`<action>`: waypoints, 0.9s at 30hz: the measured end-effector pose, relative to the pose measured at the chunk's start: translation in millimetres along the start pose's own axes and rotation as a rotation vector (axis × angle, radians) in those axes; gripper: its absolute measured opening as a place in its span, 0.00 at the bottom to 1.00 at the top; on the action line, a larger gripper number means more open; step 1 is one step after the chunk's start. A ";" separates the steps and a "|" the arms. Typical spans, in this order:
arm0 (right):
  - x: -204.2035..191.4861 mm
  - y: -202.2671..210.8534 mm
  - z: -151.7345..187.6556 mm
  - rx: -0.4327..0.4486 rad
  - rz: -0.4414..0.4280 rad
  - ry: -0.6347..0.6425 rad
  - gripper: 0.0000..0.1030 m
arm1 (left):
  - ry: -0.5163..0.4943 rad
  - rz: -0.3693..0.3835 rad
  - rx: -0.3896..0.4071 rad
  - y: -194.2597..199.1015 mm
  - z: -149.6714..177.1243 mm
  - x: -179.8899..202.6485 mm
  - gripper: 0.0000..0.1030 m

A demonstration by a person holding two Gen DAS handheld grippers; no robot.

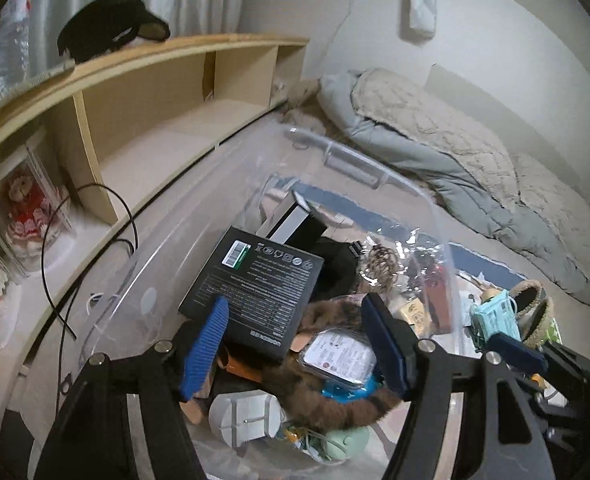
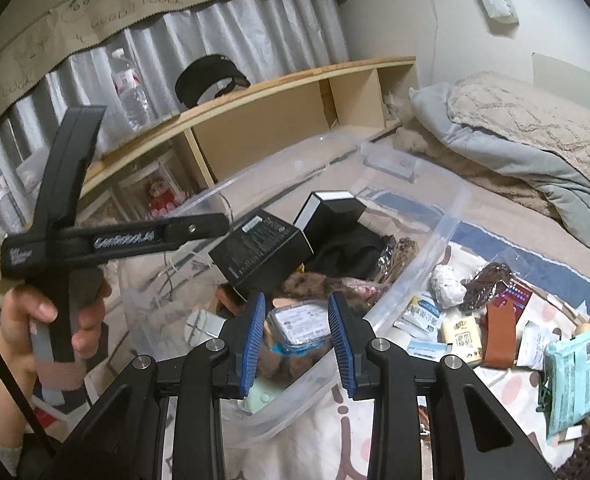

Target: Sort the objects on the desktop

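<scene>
In the bin [image 1: 435,216], black box [image 1: 255,288] tilted

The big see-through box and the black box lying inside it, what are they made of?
The big see-through box looks like clear glossy plastic: you can see the contents through its walls, and the rim shines. The flat black box with small white print looks like matte printed cardboard, with sharp folded edges, though that is a guess.

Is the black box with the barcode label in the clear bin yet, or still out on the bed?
In. The black box lies tilted on the pile inside the clear bin, whose wall rises around it in both views.
</scene>
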State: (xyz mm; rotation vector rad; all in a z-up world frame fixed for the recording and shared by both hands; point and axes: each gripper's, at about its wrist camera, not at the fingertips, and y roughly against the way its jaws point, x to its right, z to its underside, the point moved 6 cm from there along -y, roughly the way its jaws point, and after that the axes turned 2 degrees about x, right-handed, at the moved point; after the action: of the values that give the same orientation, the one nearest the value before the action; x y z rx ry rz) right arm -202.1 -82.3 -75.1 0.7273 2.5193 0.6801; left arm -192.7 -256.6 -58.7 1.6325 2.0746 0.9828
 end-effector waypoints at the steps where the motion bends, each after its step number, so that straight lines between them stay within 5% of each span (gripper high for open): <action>1: 0.2 3.2 -1.2 0.010 0.000 -0.003 0.32 | -0.005 0.001 0.009 4.4 0.6 1.9 0.67; 12: 4.7 42.6 -9.7 0.095 0.051 -0.001 0.35 | -0.065 0.035 0.089 51.3 7.7 31.5 0.67; 15: 7.4 54.9 -11.3 0.126 0.073 0.004 0.60 | -0.068 0.043 0.112 64.0 8.6 38.6 0.68; 17: 7.9 63.5 -11.7 0.144 0.084 0.009 0.62 | -0.065 0.045 0.141 74.8 9.2 42.8 0.80; 21: 10.6 84.3 -13.2 0.187 0.121 0.015 0.89 | -0.090 0.034 0.206 96.2 11.4 54.0 0.92; 27: 16.3 112.6 -14.3 0.227 0.179 0.028 1.00 | -0.135 0.030 0.270 121.4 19.5 70.8 1.00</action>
State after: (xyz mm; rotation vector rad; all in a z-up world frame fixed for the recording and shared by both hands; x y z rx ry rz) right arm -180.4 6.0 -5.3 1.0389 2.6065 0.4676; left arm -113.8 -170.5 21.9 1.8084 2.1694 0.6016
